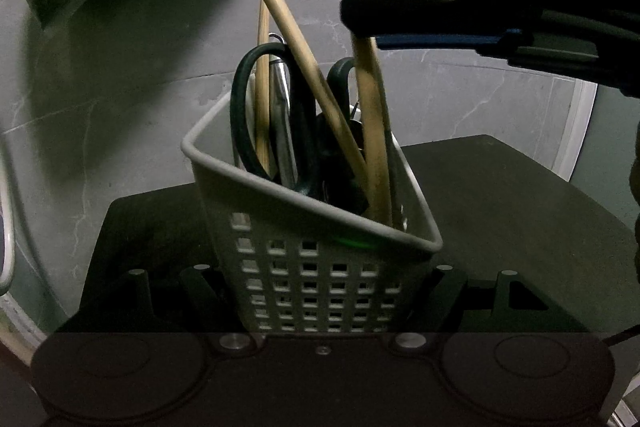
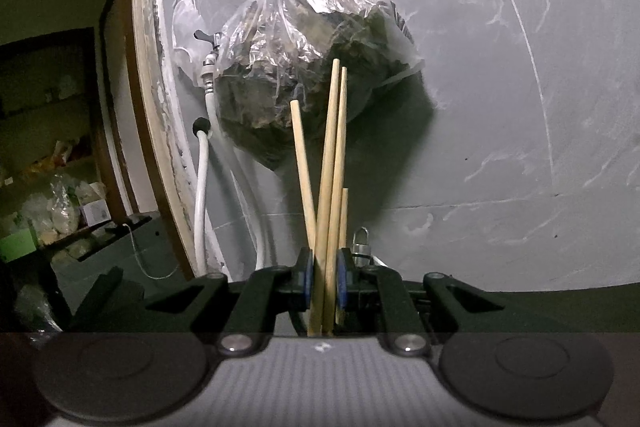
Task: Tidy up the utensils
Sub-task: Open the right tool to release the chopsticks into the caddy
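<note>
A white perforated utensil basket (image 1: 320,267) stands on a dark tabletop (image 1: 500,207), and my left gripper (image 1: 320,281) is shut on its lower sides. Inside it are dark-handled scissors (image 1: 244,115), a metal utensil (image 1: 284,131) and wooden chopsticks (image 1: 372,131) leaning upward. My right gripper (image 1: 362,27) reaches in from the upper right and clamps the chopsticks above the basket. In the right wrist view the right gripper (image 2: 324,279) is shut on the chopsticks (image 2: 332,147), whose ends rise straight up between its blue pads (image 2: 307,279).
A clear plastic bag (image 2: 312,67) with dark contents hangs on the grey marbled wall (image 2: 520,107). A tap and white hose (image 2: 202,187) run down beside a door frame (image 2: 148,107). A small padlock (image 2: 360,243) sits behind the gripper. Clutter (image 2: 48,207) fills the room at left.
</note>
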The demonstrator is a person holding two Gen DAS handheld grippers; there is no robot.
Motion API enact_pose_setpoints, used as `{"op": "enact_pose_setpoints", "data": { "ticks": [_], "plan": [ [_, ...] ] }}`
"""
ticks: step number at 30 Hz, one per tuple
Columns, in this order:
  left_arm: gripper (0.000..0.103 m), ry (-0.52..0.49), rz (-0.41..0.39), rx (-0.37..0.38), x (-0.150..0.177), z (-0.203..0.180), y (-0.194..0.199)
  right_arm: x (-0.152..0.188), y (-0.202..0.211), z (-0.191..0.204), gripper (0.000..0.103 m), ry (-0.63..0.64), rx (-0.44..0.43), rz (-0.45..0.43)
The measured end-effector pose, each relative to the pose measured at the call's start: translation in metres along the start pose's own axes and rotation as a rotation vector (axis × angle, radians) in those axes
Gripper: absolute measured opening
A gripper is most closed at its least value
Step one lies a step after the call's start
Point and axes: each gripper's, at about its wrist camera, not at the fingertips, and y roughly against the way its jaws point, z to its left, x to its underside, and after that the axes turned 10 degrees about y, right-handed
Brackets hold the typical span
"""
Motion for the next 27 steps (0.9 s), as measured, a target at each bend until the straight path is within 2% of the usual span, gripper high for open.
{"op": "enact_pose_setpoints", "data": {
  "ticks": [7, 13, 22, 25, 27],
  "plan": [
    [0.076, 0.0, -0.005, 0.009, 0.0, 0.003, 0.002, 0.0, 0.006, 0.007, 0.014, 0.037, 0.014, 0.006],
    [0.077, 0.004, -0.008, 0.015, 0.001, 0.006, 0.003, 0.007, 0.008, 0.016, 0.013, 0.079, -0.012, 0.051],
    [0.077, 0.011, -0.005, 0.016, 0.001, 0.008, 0.003, 0.013, 0.006, 0.014, 0.014, 0.071, -0.029, 0.092],
    [0.077, 0.017, -0.007, 0.015, 0.001, 0.008, 0.003, 0.012, 0.008, 0.015, 0.016, 0.08, -0.036, 0.091],
    [0.077, 0.019, -0.008, 0.014, 0.001, 0.008, 0.003, 0.011, 0.01, 0.015, 0.021, 0.089, -0.041, 0.09]
  ]
}}
